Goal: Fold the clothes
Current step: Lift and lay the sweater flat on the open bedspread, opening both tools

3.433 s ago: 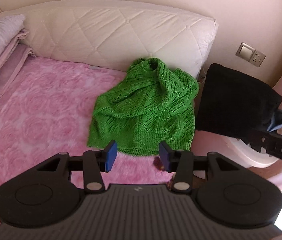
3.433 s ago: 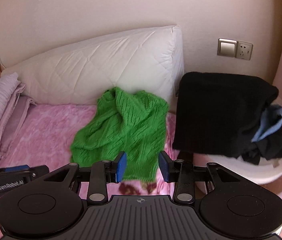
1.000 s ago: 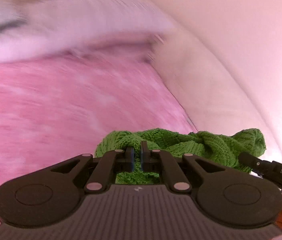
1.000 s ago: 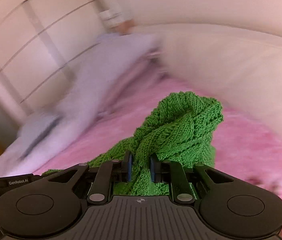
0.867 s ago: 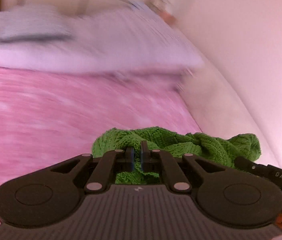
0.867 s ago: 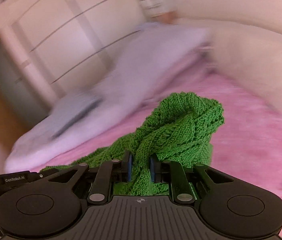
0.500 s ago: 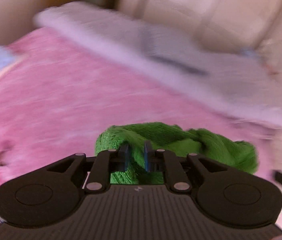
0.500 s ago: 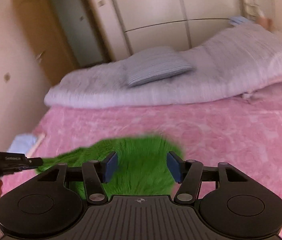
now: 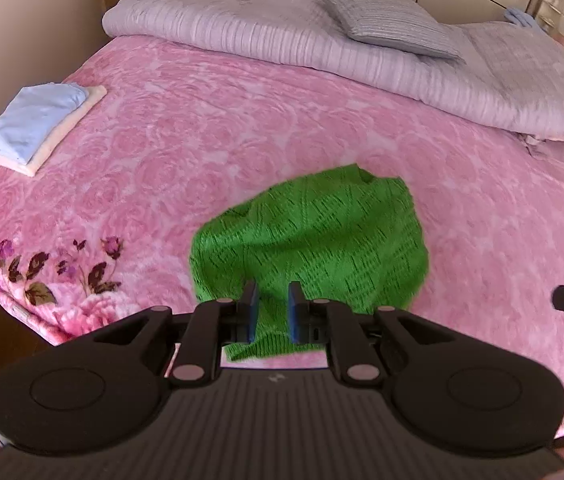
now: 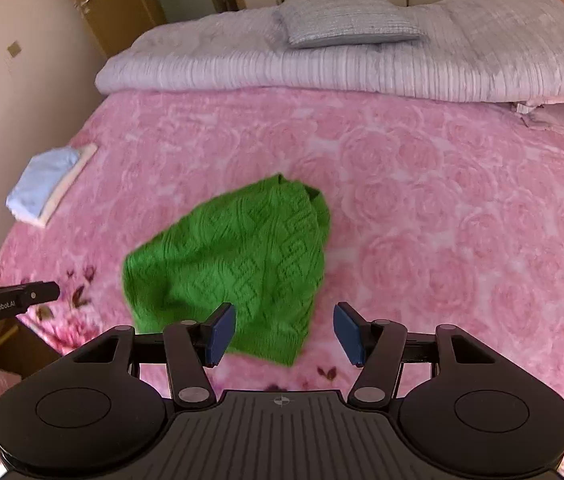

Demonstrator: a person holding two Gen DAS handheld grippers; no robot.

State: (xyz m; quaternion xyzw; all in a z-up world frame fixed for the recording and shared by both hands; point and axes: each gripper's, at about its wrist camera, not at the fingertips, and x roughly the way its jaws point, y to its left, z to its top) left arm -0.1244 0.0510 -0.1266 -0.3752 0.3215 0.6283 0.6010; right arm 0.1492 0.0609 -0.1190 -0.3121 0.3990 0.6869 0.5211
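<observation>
A green knitted sweater (image 9: pixel 314 240) lies loosely crumpled on the pink rose-patterned bedspread (image 9: pixel 202 140), near the bed's front edge; it looks slightly motion-blurred. My left gripper (image 9: pixel 273 314) hovers over its near hem with the blue pads a narrow gap apart, green fabric showing below and between them. In the right wrist view the sweater (image 10: pixel 234 256) sits just ahead of my right gripper (image 10: pixel 284 336), which stands wide open above the near hem, gripping nothing. The left gripper (image 10: pixel 14 304) shows at the left edge, apart from the sweater.
A folded stack of light blue and cream clothes (image 9: pixel 38 124) rests at the bed's left corner. A lilac quilt (image 9: pixel 242 28) with a grey pillow (image 9: pixel 386 28) runs along the far side. The bed drops off at the lower left. Walls and wardrobe doors stand behind.
Both grippers swung away from the headboard carrying the sweater. The right gripper opened, the left jaws parted a little, and the sweater now rests on the bedspread.
</observation>
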